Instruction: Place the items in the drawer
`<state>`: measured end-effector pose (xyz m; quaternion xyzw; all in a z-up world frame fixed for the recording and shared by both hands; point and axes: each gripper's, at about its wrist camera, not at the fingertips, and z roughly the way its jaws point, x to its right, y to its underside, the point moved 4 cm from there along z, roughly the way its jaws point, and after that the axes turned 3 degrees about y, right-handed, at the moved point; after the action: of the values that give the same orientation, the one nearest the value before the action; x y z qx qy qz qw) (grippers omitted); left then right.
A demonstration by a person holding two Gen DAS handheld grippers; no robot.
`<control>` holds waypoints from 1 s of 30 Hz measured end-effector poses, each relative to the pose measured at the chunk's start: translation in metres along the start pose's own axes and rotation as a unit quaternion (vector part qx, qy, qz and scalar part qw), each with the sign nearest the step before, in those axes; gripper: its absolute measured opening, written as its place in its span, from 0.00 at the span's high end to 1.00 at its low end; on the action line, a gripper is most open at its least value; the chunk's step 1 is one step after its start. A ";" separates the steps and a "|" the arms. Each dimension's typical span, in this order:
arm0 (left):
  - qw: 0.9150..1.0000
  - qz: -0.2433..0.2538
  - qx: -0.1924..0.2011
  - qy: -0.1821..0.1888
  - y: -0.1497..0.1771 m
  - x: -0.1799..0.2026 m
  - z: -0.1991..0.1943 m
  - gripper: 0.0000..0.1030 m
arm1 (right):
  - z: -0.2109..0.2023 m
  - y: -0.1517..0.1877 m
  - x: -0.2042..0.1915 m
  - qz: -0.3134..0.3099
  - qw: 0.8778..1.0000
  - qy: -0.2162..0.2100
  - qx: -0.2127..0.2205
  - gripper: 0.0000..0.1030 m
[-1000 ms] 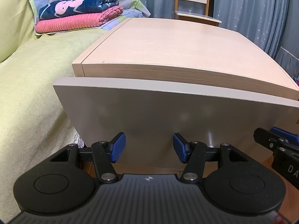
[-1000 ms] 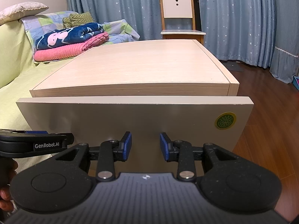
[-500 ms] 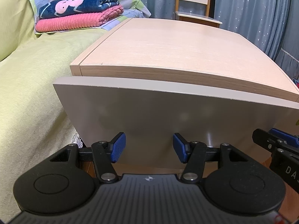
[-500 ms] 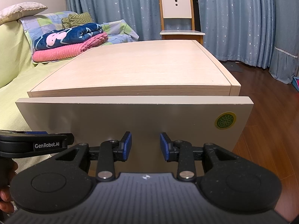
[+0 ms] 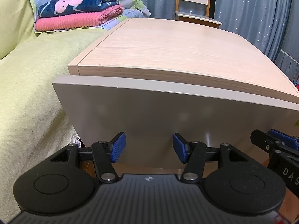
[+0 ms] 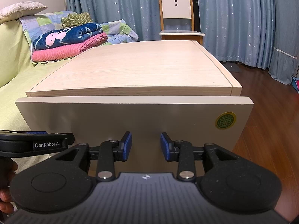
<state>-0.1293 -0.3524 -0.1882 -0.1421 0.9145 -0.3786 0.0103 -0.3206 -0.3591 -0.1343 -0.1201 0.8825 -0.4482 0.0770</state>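
Note:
A pale wooden cabinet point(image 5: 177, 50) point(image 6: 142, 67) stands in front of both grippers. Its grey drawer front point(image 5: 168, 119) point(image 6: 112, 119) sits close under the top, and the drawer's inside is hidden. My left gripper point(image 5: 149, 148) is open with nothing between its blue pads, low against the drawer front. In the right wrist view my right gripper point(image 6: 146, 146) is open and empty too, also low at the drawer front. Each gripper shows at the edge of the other's view: the right gripper point(image 5: 276, 145), the left gripper point(image 6: 37, 143). No loose items are in view.
A bed with a yellow-green cover point(image 5: 28, 93) runs along the cabinet's left side, with folded pink and blue blankets point(image 6: 69, 41) at its head. A white and wood chair point(image 6: 177, 18) stands behind the cabinet before blue curtains. Wooden floor point(image 6: 271, 112) lies to the right.
The gap between drawer front and cabinet top has narrowed slightly; the drawer front sits closer in. Both grippers stay open and have hardly moved.

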 end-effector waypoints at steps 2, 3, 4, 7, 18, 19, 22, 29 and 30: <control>1.000 -0.001 0.000 0.001 -0.001 -0.001 0.001 0.42 | 0.001 -0.001 0.000 0.000 1.000 0.000 0.000 0.70; 1.000 -0.002 0.000 0.001 -0.001 -0.001 0.001 0.42 | 0.001 -0.001 0.000 0.000 1.000 0.000 0.000 0.70; 1.000 -0.002 0.000 0.002 -0.001 -0.001 0.001 0.42 | 0.001 -0.001 0.001 0.001 1.000 0.000 0.000 0.70; 1.000 -0.003 0.000 0.002 -0.002 -0.001 0.002 0.42 | 0.001 0.000 0.003 0.002 1.000 0.000 0.000 0.70; 1.000 -0.007 0.000 0.003 -0.003 -0.002 0.004 0.42 | 0.004 -0.002 0.003 0.002 1.000 0.002 0.001 0.70; 1.000 -0.007 0.000 0.003 -0.004 -0.002 0.005 0.42 | 0.005 -0.002 0.003 0.002 1.000 0.003 0.002 0.70; 1.000 -0.009 0.001 0.003 -0.004 -0.001 0.005 0.42 | 0.005 -0.003 0.004 0.003 1.000 0.003 0.002 0.70; 1.000 -0.014 0.003 0.004 -0.006 -0.003 0.007 0.42 | 0.008 -0.006 0.003 0.004 1.000 0.005 0.002 0.70; 1.000 -0.014 0.003 0.004 -0.007 -0.003 0.008 0.42 | 0.008 -0.007 0.002 0.004 1.000 0.005 0.002 0.70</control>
<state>-0.1235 -0.3611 -0.1894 -0.1532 0.9116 -0.3815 0.0022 -0.3200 -0.3697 -0.1338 -0.1146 0.8823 -0.4504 0.0747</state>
